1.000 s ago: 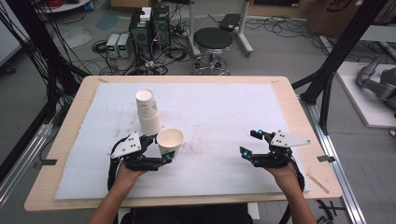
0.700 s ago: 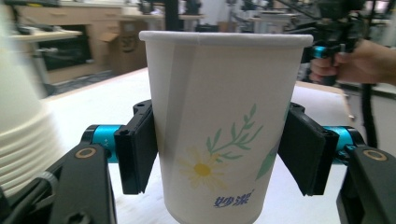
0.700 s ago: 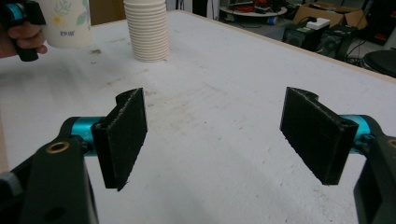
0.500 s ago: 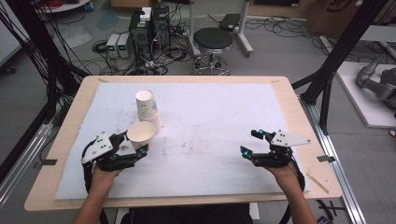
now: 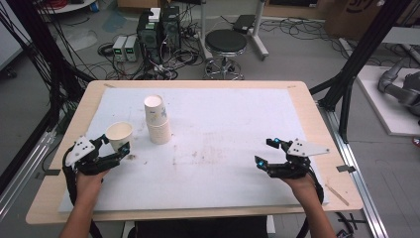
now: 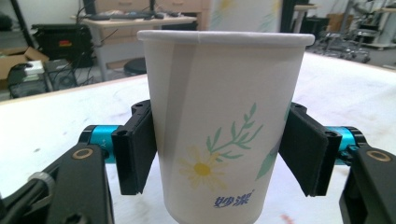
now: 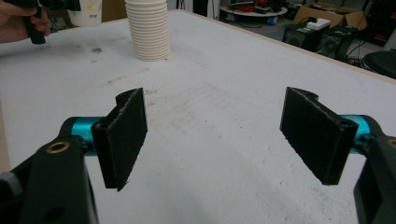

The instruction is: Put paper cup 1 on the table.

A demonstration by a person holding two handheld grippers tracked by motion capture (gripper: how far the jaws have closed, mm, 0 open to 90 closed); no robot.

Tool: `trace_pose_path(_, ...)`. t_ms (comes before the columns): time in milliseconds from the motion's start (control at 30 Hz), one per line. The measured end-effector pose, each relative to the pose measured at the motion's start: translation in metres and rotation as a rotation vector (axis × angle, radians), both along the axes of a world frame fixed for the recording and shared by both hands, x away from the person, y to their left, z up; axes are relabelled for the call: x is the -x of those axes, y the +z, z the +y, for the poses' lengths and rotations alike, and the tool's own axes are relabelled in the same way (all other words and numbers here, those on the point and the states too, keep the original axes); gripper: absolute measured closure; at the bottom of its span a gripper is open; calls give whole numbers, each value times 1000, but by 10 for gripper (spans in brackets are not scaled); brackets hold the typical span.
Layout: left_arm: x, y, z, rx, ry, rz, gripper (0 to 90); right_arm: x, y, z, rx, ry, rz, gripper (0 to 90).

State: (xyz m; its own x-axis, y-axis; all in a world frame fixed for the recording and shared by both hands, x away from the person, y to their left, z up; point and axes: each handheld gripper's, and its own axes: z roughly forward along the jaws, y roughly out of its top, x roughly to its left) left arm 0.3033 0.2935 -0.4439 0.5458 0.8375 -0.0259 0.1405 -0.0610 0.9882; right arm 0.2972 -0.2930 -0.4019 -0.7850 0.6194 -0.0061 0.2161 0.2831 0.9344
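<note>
the paper cup (image 6: 224, 135) stands upright, mouth up, between the left gripper (image 5: 110, 147) jaws, just eased apart.

A wooden table (image 5: 317, 124) bears a white mat (image 5: 237, 129), a cup stack (image 5: 157, 121) and a paper cup (image 5: 119, 135).

a: where's the paper cup (image 5: 119, 135)?
b: upright near the table's (image 5: 198, 85) left edge, white, with a printed daisy, green sprigs and blue characters.
a: and the stack of paper cups (image 5: 157, 119)?
b: just right of it, apart.
</note>
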Motion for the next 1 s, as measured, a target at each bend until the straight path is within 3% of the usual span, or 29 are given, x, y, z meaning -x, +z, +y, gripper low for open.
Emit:
trace_pose_path(267,-12,-10,9,-43,65,96,328,-1,-3,1,3,-2,12,237)
trace_pose_path(400,-13,-10,7,-67,90,115,328,-1,-3,1,4,-2,10,237)
trace_pose_path(633,-15,-9,0,-148,116,207,330,0,-3,1,6,0,13,237)
trace_pose_path(700,-15,-9,-3,-174,122,210,331,0,-3,1,6,0,14,237)
trace_pose_path(833,-9,-8,0,-160,139,242,334,0,-3,1,7,0,15,237)
trace_pose_path(1000,-2,-7,-2,-182,161,265,336,1,-3,0,6,1,13,237)
